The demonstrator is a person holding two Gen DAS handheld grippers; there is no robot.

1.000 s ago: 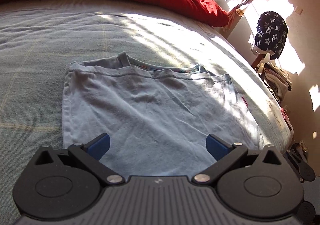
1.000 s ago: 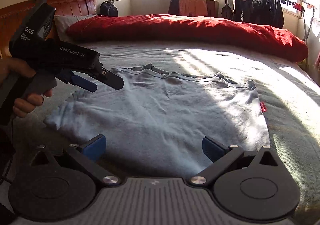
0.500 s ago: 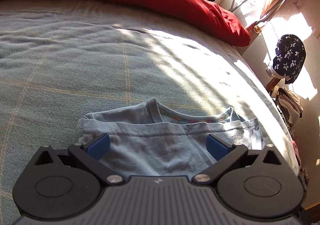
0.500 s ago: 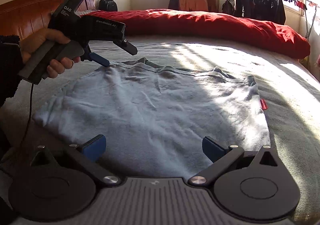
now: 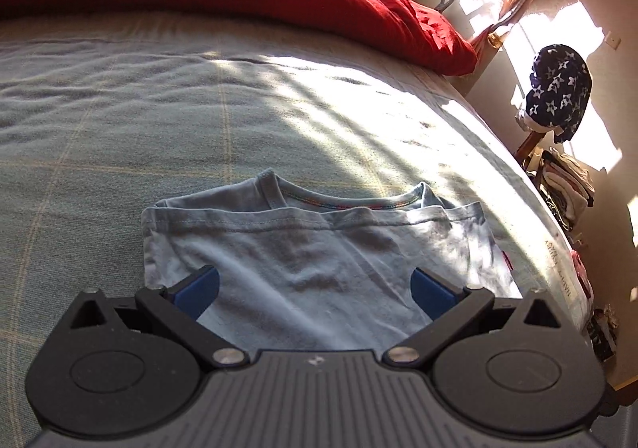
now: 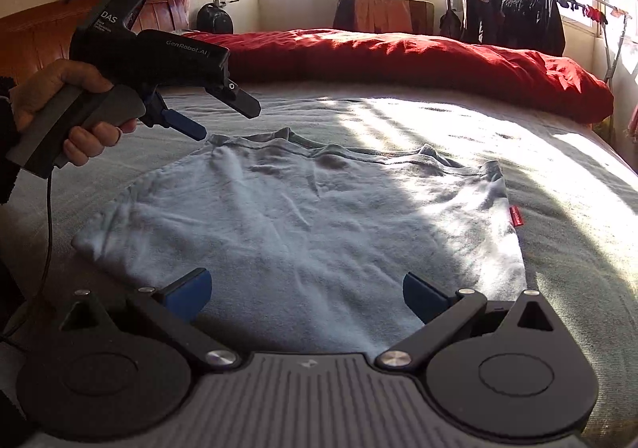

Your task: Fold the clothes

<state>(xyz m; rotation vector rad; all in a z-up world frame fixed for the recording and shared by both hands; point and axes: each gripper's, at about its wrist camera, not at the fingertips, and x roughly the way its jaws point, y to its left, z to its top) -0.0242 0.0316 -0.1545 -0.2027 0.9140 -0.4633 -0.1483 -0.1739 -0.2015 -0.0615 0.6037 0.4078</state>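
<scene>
A light blue T-shirt (image 6: 319, 216) lies flat on the grey bed cover (image 6: 578, 208), its collar toward the red duvet and its top layer's hem just short of the collar (image 5: 331, 204). My left gripper (image 6: 223, 121), held by a hand (image 6: 79, 81), hovers open just above the shirt's far left corner beside the collar. In its own view the left gripper (image 5: 315, 286) has the T-shirt (image 5: 319, 260) between and beyond its blue pads, gripping nothing. My right gripper (image 6: 306, 290) is open over the shirt's near edge, with nothing held.
A red duvet (image 6: 398, 57) is bunched along the far side of the bed. A rack of dark jackets (image 6: 510, 17) stands by the window. The bed's right edge (image 5: 550, 232) drops off to a chair draped with a star-patterned garment (image 5: 558, 89). A wooden headboard (image 6: 32, 33) is at left.
My left gripper has travelled from the shirt's near left side up to its far collar corner, staying open. The right gripper and the shirt have hardly moved.
</scene>
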